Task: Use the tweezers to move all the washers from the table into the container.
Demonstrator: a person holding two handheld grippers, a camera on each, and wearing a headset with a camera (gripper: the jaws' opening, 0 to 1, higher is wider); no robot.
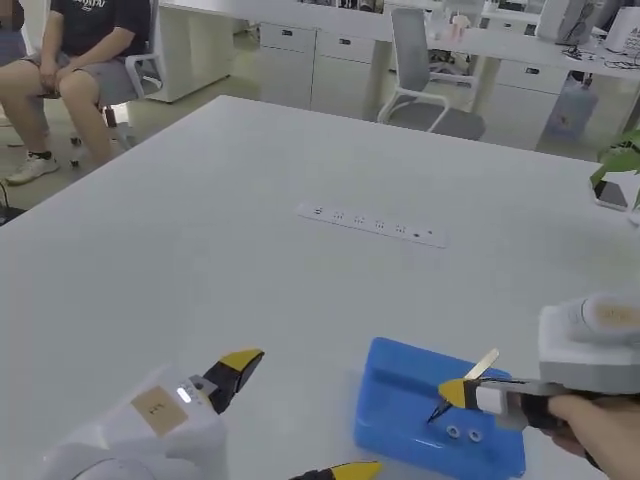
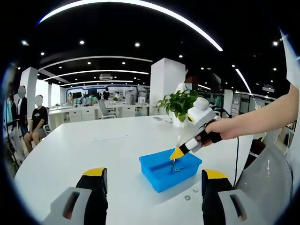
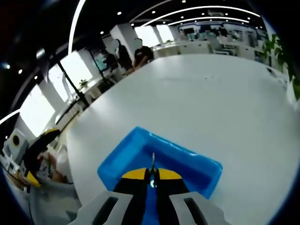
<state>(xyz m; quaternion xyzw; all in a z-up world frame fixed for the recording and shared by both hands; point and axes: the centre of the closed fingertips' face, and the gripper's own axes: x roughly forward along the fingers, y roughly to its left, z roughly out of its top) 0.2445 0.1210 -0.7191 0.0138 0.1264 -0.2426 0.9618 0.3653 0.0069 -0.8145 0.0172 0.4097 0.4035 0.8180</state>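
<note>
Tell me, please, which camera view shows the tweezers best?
The head view: the tweezers lie side-on, pale tail and dark tips either side of the right gripper, tips over the blue container. The left gripper view shows them smaller. The right gripper view looks along them, showing a thin tip.

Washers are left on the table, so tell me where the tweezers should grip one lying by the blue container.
Grip the small flat metal washer across its rim, probably one tip of the slim tweezers in the hole, one outside, coming down from above: it lies flat on the white table, offering no raised side.
</note>
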